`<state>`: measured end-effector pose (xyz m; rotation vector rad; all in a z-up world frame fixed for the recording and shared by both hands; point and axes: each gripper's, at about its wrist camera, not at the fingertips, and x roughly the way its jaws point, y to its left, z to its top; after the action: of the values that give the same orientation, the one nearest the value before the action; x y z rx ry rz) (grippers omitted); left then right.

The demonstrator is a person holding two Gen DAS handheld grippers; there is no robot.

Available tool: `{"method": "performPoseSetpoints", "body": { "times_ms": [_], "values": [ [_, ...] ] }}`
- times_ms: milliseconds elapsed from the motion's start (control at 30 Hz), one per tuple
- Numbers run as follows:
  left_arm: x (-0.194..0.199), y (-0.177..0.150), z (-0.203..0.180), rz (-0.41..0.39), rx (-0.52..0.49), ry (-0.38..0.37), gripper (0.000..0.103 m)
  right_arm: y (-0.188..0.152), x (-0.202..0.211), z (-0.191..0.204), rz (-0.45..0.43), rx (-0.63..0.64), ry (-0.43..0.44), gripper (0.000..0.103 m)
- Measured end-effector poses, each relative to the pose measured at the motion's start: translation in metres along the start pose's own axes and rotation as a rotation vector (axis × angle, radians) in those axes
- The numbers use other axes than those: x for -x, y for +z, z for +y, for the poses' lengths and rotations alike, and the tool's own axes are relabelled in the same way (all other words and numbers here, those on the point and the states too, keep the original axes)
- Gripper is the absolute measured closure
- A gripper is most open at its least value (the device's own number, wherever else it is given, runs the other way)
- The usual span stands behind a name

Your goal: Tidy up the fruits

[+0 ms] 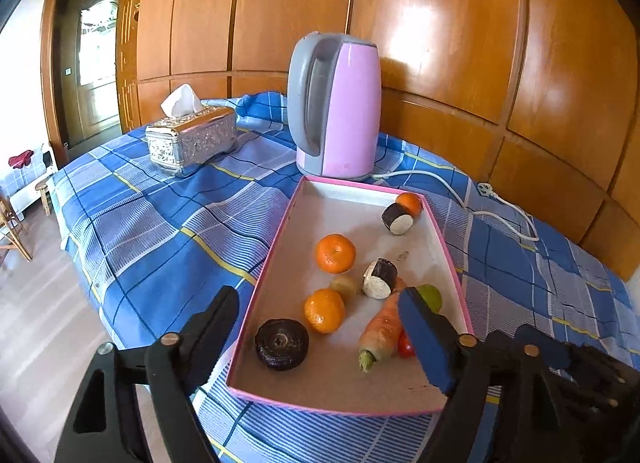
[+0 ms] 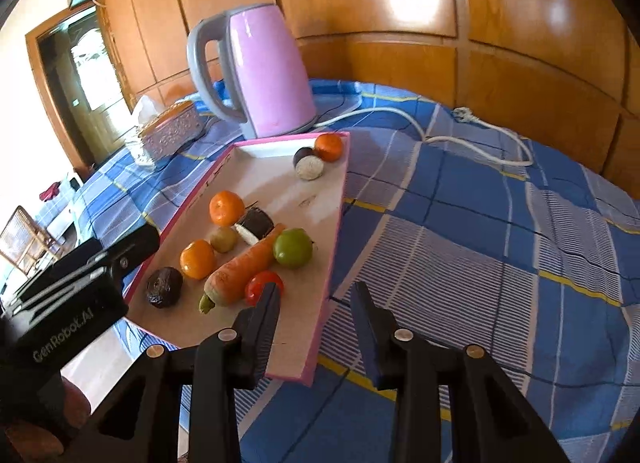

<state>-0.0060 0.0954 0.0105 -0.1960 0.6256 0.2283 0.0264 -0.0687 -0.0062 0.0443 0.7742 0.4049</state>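
Orange carrot (image 1: 382,325) | leafy end toward camera | left tool (image 1: 320,309) wide, empty

A table under a blue checked cloth (image 1: 160,231) carries a pink-rimmed tray (image 1: 264,275). Just behind the tray stands a pink kettle (image 1: 348,107), its white cord (image 1: 472,207) trailing right; a silver tissue box (image 1: 192,139) sits left of the kettle.

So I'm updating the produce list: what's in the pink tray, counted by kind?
Oranges: 3
Dark pieces with a white cut face: 2
Carrot: 1
Green fruit: 1
Small yellow-green fruit: 1
Small red fruit: 1
Dark wrinkled fruit: 1
Total: 10
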Motion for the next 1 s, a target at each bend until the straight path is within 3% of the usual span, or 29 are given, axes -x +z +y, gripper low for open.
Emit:
{"method": "performPoseSetpoints", "body": {
  "times_ms": [167,1000],
  "values": [
    [0.006,-0.008,0.003,0.003,-0.004,0.004,0.018,-0.004,0.005,0.003,-0.017,0.001,-0.033,0.066],
    [0.012,-0.015,0.002,0.013,-0.001,0.010,0.012,-0.013,0.005,0.014,-0.007,0.042,-0.031,0.066]
  ]
}}
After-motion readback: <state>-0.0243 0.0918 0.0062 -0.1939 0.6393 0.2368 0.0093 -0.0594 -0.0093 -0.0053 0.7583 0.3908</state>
